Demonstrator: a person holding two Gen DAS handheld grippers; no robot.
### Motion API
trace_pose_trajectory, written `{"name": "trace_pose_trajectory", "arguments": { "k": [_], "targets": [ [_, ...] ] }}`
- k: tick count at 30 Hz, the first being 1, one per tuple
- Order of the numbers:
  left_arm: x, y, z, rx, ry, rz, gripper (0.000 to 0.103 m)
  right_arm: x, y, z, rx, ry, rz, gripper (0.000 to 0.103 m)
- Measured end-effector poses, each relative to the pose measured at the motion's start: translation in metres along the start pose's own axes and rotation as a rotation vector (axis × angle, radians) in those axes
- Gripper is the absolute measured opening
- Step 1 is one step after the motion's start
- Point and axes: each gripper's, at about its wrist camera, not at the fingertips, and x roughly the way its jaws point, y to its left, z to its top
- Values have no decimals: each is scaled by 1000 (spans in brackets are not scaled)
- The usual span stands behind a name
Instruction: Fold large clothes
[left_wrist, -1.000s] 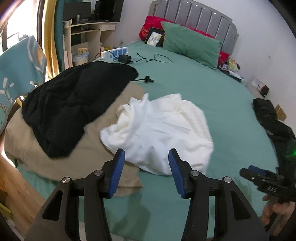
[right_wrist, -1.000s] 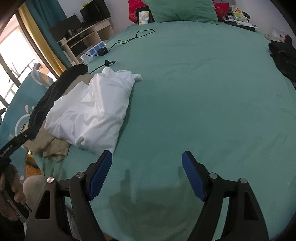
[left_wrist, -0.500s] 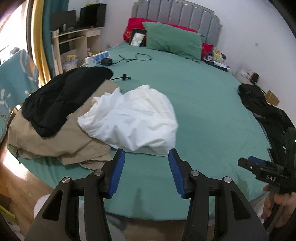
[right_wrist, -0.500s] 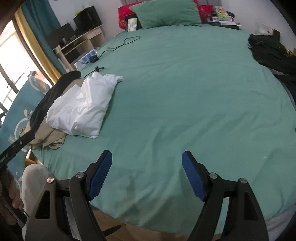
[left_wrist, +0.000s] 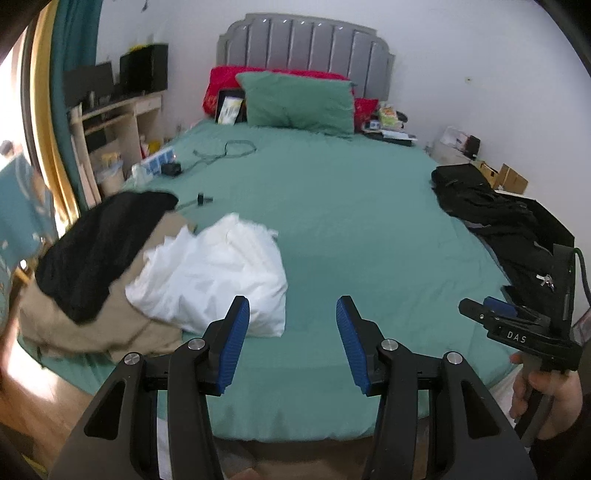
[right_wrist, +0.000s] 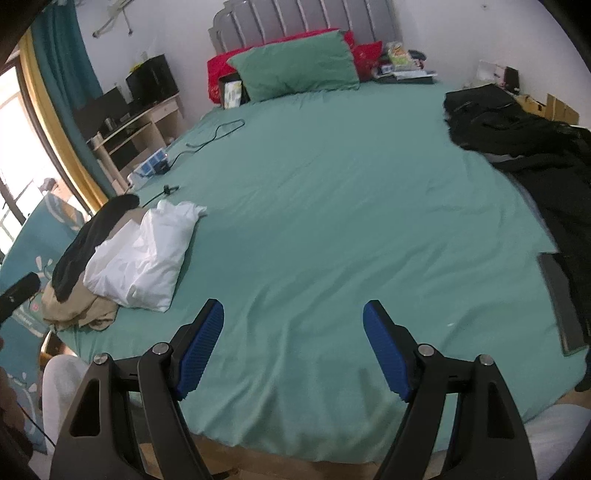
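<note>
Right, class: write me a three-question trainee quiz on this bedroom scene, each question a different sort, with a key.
1. True or false: the white garment lies partly on the beige garment.
2. Multiple choice: the left hand-held gripper is A) shut on cloth, B) open and empty, C) out of view.
3. Short answer: on which side of the bed, in the right wrist view, is the black clothing pile?

Key: 1 true; 2 B; 3 the right side.
</note>
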Motion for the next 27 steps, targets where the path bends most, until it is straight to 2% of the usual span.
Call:
{"name": "trace_pose_trajectory", "arguments": {
  "k": [4,7,10,13,16,20,27],
  "targets": [
    [-17,-13,12,29,-77,51,52,-18,-7,8,-1,-37,-18,78],
    [-28,-18,18,32,-128,53,65,-33,-10,16,-15,-78,-40,78],
    [-38,-21,27,26,-165,52,67,-45,-12,23,-24,-109,-50,78],
    [-49,-22,37,7,-203,45,70,-59,-12,30,-32,-142,-51,83],
    [-59,-23,44,7,-254,70,73,-74,-11,38,-42,-179,-44,86],
    [-72,-23,50,-3,-303,78,75,-96,-7,46,-60,-232,-54,87],
    [-96,-20,56,-5,-366,38,75,-134,5,58,-82,-319,-49,89]
  ]
}}
